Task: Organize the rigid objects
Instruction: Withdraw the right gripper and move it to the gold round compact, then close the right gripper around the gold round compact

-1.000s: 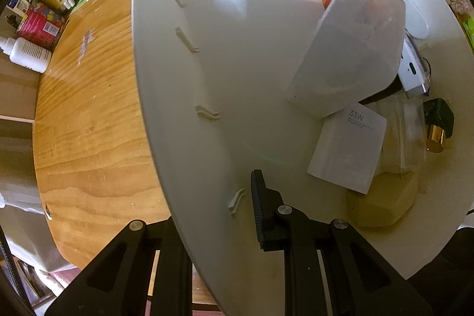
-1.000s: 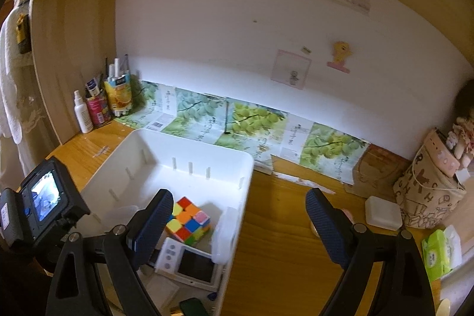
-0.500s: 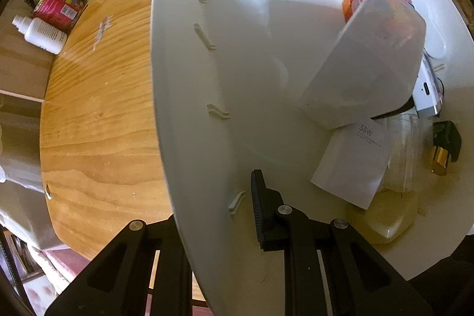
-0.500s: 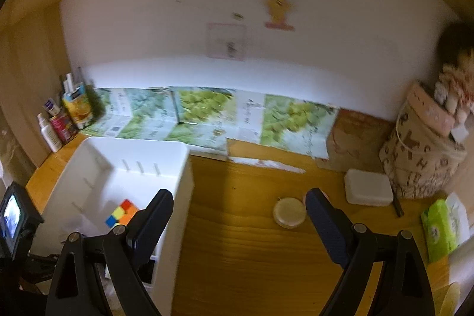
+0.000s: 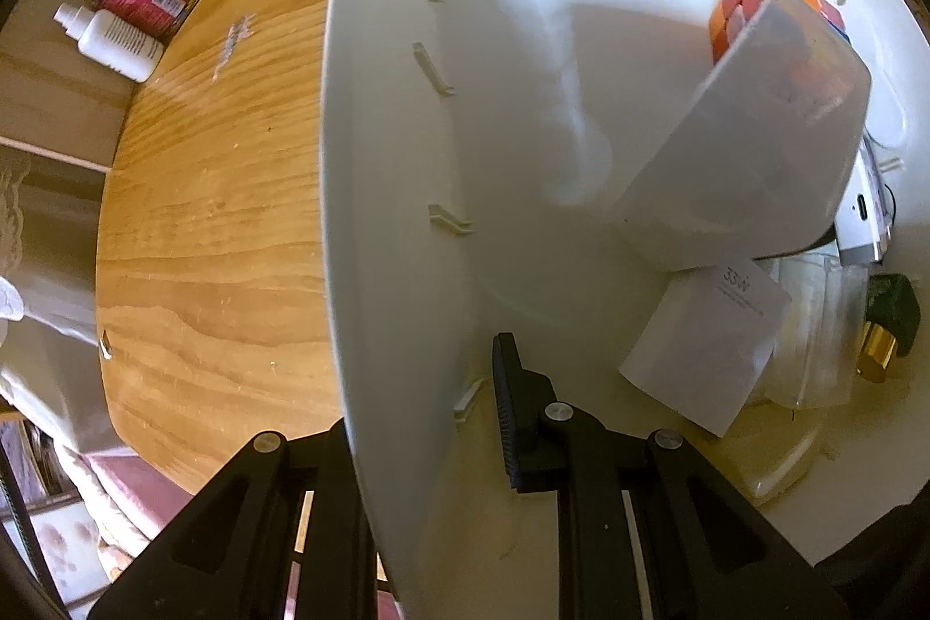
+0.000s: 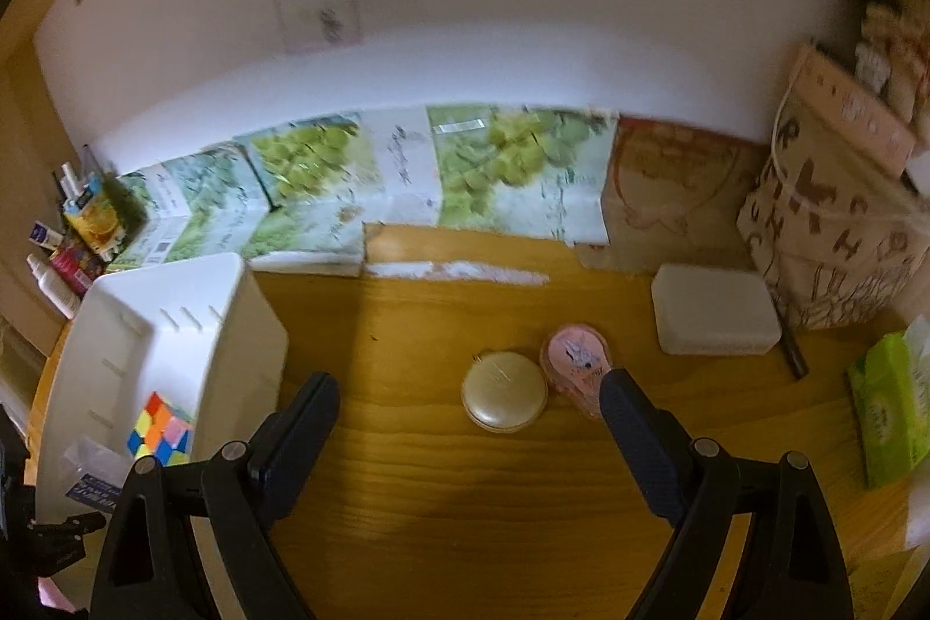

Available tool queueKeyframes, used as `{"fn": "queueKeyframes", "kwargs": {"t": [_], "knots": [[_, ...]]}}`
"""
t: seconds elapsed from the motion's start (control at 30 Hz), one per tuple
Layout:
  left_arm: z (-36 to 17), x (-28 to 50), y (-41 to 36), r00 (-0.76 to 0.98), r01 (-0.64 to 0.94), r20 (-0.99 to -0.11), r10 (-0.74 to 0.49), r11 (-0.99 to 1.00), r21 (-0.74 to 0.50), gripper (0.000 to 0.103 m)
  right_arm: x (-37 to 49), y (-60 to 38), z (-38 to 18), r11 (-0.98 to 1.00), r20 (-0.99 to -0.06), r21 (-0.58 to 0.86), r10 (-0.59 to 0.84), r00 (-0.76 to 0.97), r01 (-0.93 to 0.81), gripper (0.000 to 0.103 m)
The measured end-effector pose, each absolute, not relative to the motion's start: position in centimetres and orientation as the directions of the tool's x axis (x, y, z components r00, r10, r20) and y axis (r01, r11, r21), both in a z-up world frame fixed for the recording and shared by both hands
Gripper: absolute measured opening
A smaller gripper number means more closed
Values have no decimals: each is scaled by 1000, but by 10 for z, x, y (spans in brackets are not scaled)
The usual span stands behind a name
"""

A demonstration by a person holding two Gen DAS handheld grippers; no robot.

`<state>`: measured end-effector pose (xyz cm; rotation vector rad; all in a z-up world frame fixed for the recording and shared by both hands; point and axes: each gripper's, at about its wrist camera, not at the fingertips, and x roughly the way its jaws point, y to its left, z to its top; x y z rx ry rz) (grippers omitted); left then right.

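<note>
Left tool (image 5: 424, 422) is clamped on the white bin's (image 5: 395, 213) side wall, unchanged. Right tool (image 6: 468, 408), wide open and empty, has been swung from the bin to over the gold compact (image 6: 503, 390) mid-surface (image 6: 407, 445).

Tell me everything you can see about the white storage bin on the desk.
The white bin is an open-topped, smooth plastic box with short slot ribs along its inner walls. It sits upright on the wooden desk at the left, near the bottles. The left gripper is shut on its side wall, one finger inside, one outside. Inside lie a colour cube, a frosted box leaning on it, a white card marked 33W and other small items.
</note>
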<state>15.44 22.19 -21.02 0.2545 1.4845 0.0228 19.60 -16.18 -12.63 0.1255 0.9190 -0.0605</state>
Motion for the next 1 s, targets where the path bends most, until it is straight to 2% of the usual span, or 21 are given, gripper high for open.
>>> {"fn": "queueKeyframes", "kwargs": {"t": [0.33,0.57,1.0], "knots": [[-214,160,226,74,70,-978,194,978,199,19,226,-182,-179,967,-886,149,38,462,206,91],[-215,161,228,61,49,-977,202,977,205,19,238,-184,-206,955,-915,184,80,396,232,76],[-218,165,230,55,35,-976,209,977,211,19,245,-181,-215,961,-917,164,66,393,222,62]]}}
